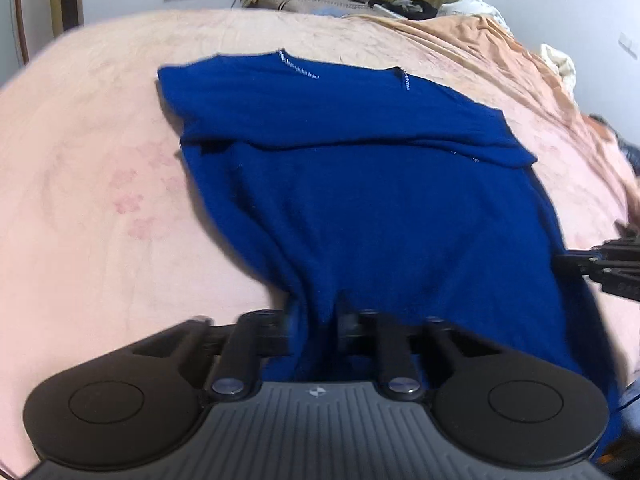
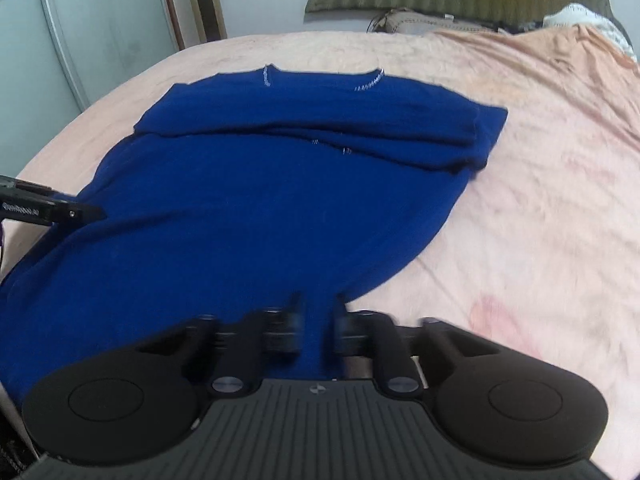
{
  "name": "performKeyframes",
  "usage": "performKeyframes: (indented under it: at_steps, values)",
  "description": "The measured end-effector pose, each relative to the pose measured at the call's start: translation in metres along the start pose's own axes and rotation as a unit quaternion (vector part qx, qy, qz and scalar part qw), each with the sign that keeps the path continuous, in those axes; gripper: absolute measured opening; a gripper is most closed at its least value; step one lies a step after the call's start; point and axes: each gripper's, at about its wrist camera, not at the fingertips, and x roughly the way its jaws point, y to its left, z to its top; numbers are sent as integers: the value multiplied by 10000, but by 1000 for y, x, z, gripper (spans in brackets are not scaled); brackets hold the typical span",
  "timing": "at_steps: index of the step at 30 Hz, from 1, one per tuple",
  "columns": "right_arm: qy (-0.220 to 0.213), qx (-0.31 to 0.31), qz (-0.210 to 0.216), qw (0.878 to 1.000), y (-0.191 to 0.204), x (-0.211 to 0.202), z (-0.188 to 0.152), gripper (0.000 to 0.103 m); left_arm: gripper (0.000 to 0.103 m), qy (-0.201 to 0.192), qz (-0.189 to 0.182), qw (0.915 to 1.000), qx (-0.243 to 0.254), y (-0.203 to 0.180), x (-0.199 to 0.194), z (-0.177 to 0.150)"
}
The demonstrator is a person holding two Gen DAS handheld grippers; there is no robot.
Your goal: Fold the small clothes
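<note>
Blue top (image 1: 360, 200) lay flat on the pink bed (image 1: 100, 200), neck at twelve o'clock. Left gripper (image 1: 314, 320) and right gripper (image 2: 318, 320) each pinched its hem at six o'clock.

Left gripper (image 1: 316, 322) and right gripper (image 2: 318, 326) alike, matte black housings, 2 round side discs each, ribbed grey centre plate (small emblem), silver screw heads, black fingers

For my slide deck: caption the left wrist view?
Left tool shut on blue sweater's near hem, on pink bedspread.
</note>
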Motion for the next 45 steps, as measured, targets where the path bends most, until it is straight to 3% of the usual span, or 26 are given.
performKeyframes:
  at_steps: [9, 12, 15, 18, 20, 22, 28, 35, 42, 45]
  values:
    - [-578, -549, -629, 9948, -9, 11, 39, 9, 11, -381, 183, 9990, -136, -6, 6, 29]
    - [-651, -486, -946, 9922, -21, 22, 52, 9, 11, -428, 335, 9983, -201, -3, 15, 39]
    - [-629, -142, -998, 9929, -32, 32, 55, 12, 13, -365, 268, 9982, -387, 2, 16, 39]
    - [-621, 173, -875, 9941, -37, 25, 46, 24, 32, -363, 377, 9982, -283, 1, 6, 32]
    - [-603, 433, -702, 9948, -41, 16, 36, 31, 64, -391, 577, 9975, -149, 0, -3, 23]
    - [-567, 698, -564, 9944, -46, 8, 25, 32, 71, -472, 748, 9961, 2, 1, -14, 10]
    - [-379, 1062, -447, 9926, -39, -10, -9, 35, 71, -381, 950, 9946, -158, 5, -30, -16]
    - [-314, 1077, -379, 9930, -18, -20, -28, 54, 71, -534, 1342, 9887, -402, -6, -40, -27]
    - [-332, 1220, -292, 9915, -12, -32, -37, 55, 71, -366, 1398, 9881, -528, -10, -44, -39]
    - [-331, 1340, -255, 9901, -12, -37, -44, 55, 76, -258, 1371, 9885, -593, -10, -48, -46]
